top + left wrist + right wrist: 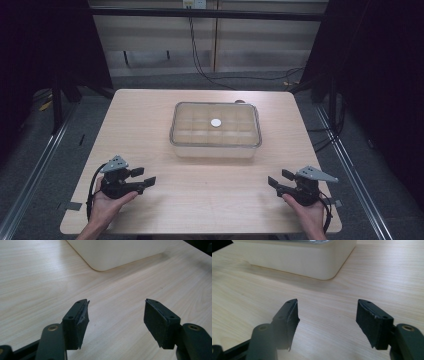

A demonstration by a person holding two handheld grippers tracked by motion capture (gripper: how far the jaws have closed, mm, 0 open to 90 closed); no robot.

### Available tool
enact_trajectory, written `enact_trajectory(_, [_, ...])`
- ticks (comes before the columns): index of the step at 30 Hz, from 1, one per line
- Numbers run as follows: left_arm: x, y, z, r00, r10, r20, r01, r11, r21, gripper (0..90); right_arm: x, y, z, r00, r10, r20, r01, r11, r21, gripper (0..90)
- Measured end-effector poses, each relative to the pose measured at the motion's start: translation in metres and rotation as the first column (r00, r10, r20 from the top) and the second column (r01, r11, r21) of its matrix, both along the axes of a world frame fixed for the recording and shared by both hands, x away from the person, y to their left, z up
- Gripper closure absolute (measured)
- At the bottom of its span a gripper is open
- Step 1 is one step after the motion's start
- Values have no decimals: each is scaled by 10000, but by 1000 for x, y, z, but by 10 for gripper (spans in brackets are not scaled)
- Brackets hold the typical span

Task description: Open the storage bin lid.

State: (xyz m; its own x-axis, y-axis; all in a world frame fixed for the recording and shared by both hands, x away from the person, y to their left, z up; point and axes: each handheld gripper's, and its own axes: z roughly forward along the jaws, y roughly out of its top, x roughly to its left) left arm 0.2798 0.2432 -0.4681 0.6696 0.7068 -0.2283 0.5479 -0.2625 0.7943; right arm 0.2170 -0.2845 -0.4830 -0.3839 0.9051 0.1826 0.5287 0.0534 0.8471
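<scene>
Both our hand-held black grippers, left (142,179) and right (278,180), rest wide-jawed and empty near the pale wooden table's (150,115) front corners, angled toward the lidded translucent plastic compartment box (215,130) mid-table, seemingly ready to begin.

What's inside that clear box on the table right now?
Through the lid of the box, a grid of compartments shows, with a small white round thing at the centre. Whether it lies inside or on the lid, and other contents, cannot be told.
</scene>
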Motion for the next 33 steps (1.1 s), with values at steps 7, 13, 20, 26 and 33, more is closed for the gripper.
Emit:
enact_trajectory(7, [5,4,0,9994,237,-270,-243,9995,-225,412,2,-2,2,9989,193,-429,-182,9995,258,348])
enact_trajectory(13, [6,-3,2,9996,45,-276,-41,9999,130,379,-1,-3,9,9980,396,-489,-382,9989,284,364])
enact_trajectory(20, [6,-11,11,9996,-271,-79,271,9996,8,364,0,5,28,9972,648,-380,-643,9978,150,364])
enact_trajectory(26, [10,-16,16,9991,-404,120,404,9992,26,336,8,10,34,9935,1062,-409,-1052,9941,266,364])
enact_trajectory(33, [16,-15,26,9985,-467,282,465,9989,88,361,25,12,44,9917,1280,-107,-1273,9906,503,390])
